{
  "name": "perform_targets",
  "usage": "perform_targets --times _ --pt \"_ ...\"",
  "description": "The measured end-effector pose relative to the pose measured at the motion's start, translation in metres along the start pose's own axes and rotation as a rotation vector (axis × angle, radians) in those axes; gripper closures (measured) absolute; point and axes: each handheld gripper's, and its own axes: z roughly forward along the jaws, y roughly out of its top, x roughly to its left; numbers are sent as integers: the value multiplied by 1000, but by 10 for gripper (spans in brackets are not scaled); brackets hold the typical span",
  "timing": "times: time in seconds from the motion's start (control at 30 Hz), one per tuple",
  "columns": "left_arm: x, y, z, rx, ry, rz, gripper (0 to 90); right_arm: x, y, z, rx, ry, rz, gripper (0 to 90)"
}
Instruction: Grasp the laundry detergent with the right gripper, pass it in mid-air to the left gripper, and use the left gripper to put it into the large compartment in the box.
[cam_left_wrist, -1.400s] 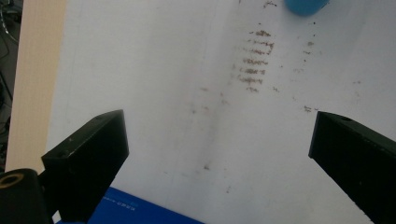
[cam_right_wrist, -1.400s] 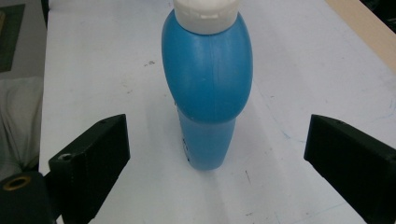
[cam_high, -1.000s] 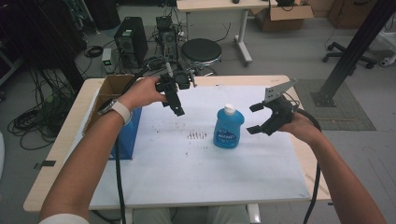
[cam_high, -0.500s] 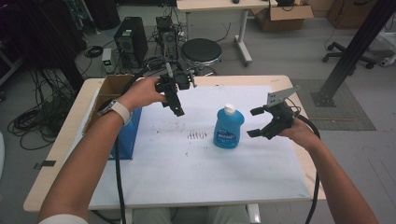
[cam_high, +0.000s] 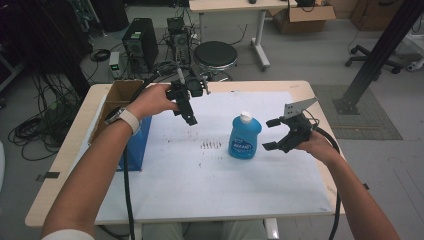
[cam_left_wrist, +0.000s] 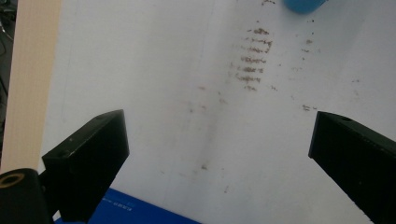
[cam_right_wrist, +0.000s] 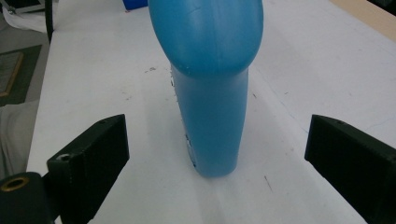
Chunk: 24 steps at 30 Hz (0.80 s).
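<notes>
A blue bottle (cam_high: 244, 137) with a white cap stands upright on the white sheet (cam_high: 200, 170) that covers the table. My right gripper (cam_high: 273, 134) is open just to the right of it, jaws pointing at the bottle without touching it. Seen in the right gripper view, the bottle (cam_right_wrist: 212, 88) stands ahead of the wide-open right gripper (cam_right_wrist: 219, 149), between the lines of its jaws. My left gripper (cam_high: 189, 114) hangs above the sheet's far left part, jaws pointing down. The left gripper (cam_left_wrist: 219, 149) is open over bare stained sheet, with the bottle's base (cam_left_wrist: 303, 4) at the top edge.
An open cardboard box (cam_high: 117, 97) with a blue box (cam_high: 134, 145) beside it sits at the table's left. Dark stains (cam_high: 211, 145) mark the sheet left of the bottle. The wooden table edge (cam_high: 330, 130) lies right of the right hand. A stool (cam_high: 215, 55) and computers stand beyond.
My right gripper has dropped lower and moved a little closer to the bottle. The left gripper has barely moved.
</notes>
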Motion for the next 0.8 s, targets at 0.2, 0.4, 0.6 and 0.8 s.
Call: perform_targets --times 0.2,0.4,0.6,0.8 --pt "0 -1 0 -3 1 -2 55 -2 1 5 -7 1 -3 62" --pt "1 -1 0 1 1 -2 55 -1 2 16 -11 3 -11 63" --pt "1 0 0 1 1 -1 56 -1 6 28 -9 4 -20 64" --pt "1 -2 0 1 1 -5 56 -2 8 34 -18 4 -28 65"
